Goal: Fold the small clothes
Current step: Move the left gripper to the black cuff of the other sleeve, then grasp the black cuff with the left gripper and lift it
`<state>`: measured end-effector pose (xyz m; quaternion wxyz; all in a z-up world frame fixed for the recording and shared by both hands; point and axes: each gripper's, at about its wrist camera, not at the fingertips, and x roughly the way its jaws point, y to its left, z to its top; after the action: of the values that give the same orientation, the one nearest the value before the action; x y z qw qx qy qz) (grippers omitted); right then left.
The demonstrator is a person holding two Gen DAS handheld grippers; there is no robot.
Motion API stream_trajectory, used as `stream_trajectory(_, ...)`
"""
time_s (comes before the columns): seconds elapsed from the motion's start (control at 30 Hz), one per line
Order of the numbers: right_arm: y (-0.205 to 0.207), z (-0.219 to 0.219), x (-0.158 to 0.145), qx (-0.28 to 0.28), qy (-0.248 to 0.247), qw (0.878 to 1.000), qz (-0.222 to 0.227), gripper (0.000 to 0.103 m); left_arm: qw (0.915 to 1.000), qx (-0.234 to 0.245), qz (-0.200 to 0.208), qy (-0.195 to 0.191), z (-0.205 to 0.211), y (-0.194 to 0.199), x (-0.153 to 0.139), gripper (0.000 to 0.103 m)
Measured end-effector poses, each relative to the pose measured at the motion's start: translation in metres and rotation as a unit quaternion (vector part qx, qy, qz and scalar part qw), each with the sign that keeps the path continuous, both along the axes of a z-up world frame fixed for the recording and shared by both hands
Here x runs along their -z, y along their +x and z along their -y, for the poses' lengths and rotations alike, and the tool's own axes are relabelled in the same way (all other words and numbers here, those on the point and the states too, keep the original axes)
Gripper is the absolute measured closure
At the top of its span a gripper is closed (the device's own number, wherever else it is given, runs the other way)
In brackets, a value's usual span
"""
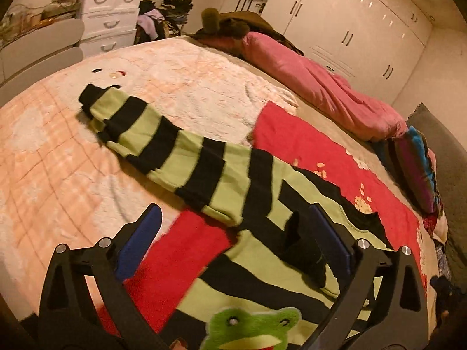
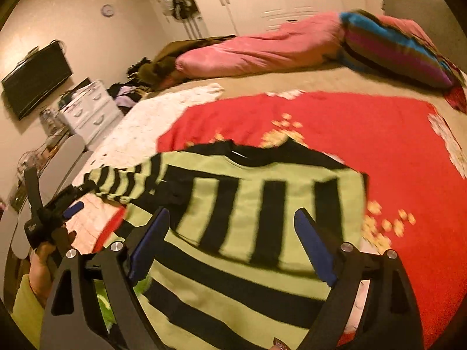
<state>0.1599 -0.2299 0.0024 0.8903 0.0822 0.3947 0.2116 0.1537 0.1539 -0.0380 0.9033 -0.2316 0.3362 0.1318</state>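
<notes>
A green-and-black striped sweater [image 1: 221, 175] [image 2: 262, 204] lies spread on the bed, partly over a red blanket [image 1: 315, 151] [image 2: 364, 145]. One sleeve [image 1: 131, 122] stretches away to the upper left onto a pale peach blanket [image 1: 58, 160]. A green frog figure [image 1: 251, 326] shows at the sweater's near edge. My left gripper [image 1: 236, 227] hangs above the sweater, open, with nothing between its blue pads [image 1: 140, 242]. Over the sweater's body, my right gripper [image 2: 233, 227] is open too and touches no cloth. The right wrist view also shows the left gripper [image 2: 55, 192], held by a hand [image 2: 43, 259].
A rolled pink duvet [image 1: 321, 87] [image 2: 248, 52] and a striped pillow [image 2: 394, 49] lie along the bed's far side. White drawers [image 1: 108, 20] and piled clothes [image 1: 163, 14] stand beyond the bed. White wardrobes [image 1: 350, 29] line the wall. A dark screen [image 2: 35, 78] hangs on it.
</notes>
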Motion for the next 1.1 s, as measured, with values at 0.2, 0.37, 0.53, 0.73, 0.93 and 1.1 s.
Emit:
stream_trajectory(0.2, 0.018, -0.059, -0.014, -0.043, -0.01, 0.999, 0.018, 0.016, 0.9997, -0.018, -0.002, -0.017, -0.041, -0.004, 0.0, 0.01)
stream_trajectory(0.37, 0.026, -0.11, -0.008, -0.076, -0.024, 0.997, 0.014, 0.016, 0.9983, -0.041, -0.004, -0.04, -0.082, -0.005, 0.007, 0.01)
stream_trajectory(0.53, 0.026, -0.159, 0.006, -0.11, -0.027, 0.994, 0.0, 0.016, 0.9971, -0.061, -0.011, -0.044, -0.116, -0.004, 0.017, 0.01)
stream_trajectory(0.73, 0.022, -0.209, 0.018, -0.148, -0.021, 0.989, -0.014, 0.016, 0.9905, -0.092, -0.017, -0.1, -0.16, 0.004, 0.032, 0.01)
stream_trajectory(0.93, 0.021, -0.251, 0.029, -0.188, -0.02, 0.982, -0.023, 0.016, 0.9912, -0.102, -0.033, -0.079, -0.201, 0.024, 0.046, 0.01)
stream_trajectory(1.1, 0.018, -0.281, 0.042, -0.214, -0.028, 0.976, -0.027, 0.016, 0.9906, -0.104, -0.038, -0.081, -0.229, 0.04, 0.059, 0.01)
